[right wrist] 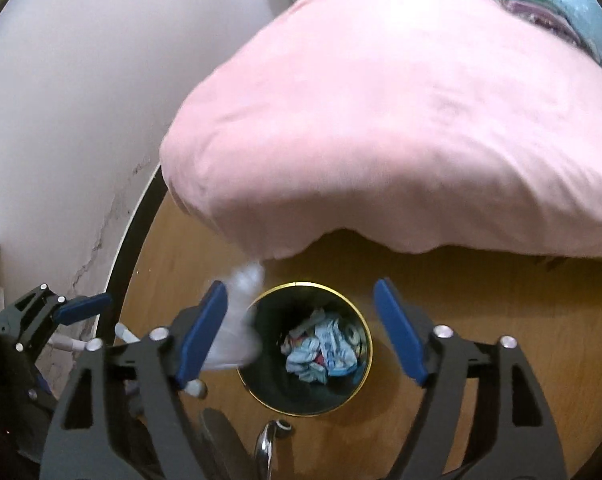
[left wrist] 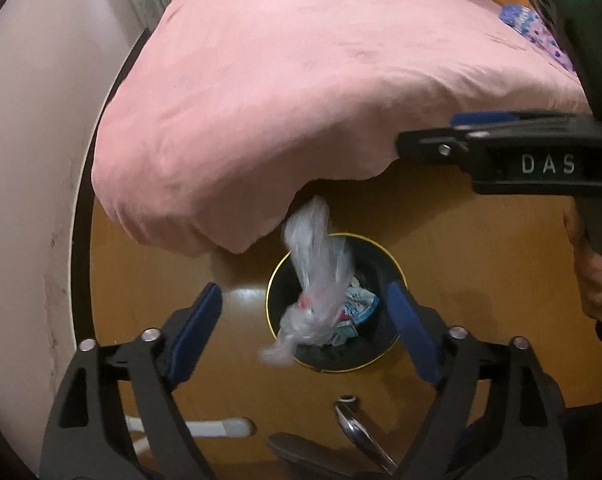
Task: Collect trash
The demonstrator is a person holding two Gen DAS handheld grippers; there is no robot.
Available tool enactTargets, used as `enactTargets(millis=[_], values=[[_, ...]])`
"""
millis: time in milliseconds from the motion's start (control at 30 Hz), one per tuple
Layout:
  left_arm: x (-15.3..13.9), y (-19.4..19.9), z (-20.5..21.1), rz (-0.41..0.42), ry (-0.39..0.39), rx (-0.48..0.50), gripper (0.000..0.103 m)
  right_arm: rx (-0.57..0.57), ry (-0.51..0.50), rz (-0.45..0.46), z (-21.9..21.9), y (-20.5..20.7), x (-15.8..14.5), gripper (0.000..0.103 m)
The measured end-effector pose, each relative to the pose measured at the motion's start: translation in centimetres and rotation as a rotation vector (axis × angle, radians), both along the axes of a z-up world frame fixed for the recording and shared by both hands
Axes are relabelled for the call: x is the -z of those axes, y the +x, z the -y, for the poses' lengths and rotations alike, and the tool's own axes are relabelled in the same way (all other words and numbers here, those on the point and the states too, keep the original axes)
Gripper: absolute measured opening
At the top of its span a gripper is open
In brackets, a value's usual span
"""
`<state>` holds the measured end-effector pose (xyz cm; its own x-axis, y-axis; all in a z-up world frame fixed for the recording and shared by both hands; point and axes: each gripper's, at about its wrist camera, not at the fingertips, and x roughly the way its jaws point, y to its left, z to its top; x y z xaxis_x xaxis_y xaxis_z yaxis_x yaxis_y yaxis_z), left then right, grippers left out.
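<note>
Both grippers, left [left wrist: 305, 332] and right [right wrist: 301, 332], jaws apart and gripping nothing, above the bin [right wrist: 257, 392]; clear plastic bag [left wrist: 313, 276] blurred over its rim, touching neither.

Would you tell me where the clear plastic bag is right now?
In the left wrist view, the plastic bag hangs blurred above the black bin, just below the pink bedcover.
</note>
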<state>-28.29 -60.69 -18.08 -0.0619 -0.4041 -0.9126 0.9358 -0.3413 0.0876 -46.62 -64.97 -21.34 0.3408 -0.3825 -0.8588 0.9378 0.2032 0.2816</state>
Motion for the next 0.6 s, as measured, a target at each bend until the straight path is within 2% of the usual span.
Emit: enactTargets(millis=[200,333,433,600], values=[[-3.5,0.5,-1.8,0.052,-0.102,-0.027,0.087,-0.033,-0.118,0.001,-1.1,1.4,-4.8,0.090],[-8.1,4.8,-5.7,0.082,-0.191,-0.150,0.091,-0.085,-0.177,0.036,-2.0,3.9,-8.4,0.092],[-12.3,9.9,-10.9,0.130,-0.269,-0.313,0.093,-0.187,-0.211,0.073,-2.9,8.4,-10.9,0.094],[-17.7,19.0,-22.9,0.194,-0.382,-0.640,0.097,-0.487,-0.265,0.139,-7.9,21.1,-14.6,0.094]])
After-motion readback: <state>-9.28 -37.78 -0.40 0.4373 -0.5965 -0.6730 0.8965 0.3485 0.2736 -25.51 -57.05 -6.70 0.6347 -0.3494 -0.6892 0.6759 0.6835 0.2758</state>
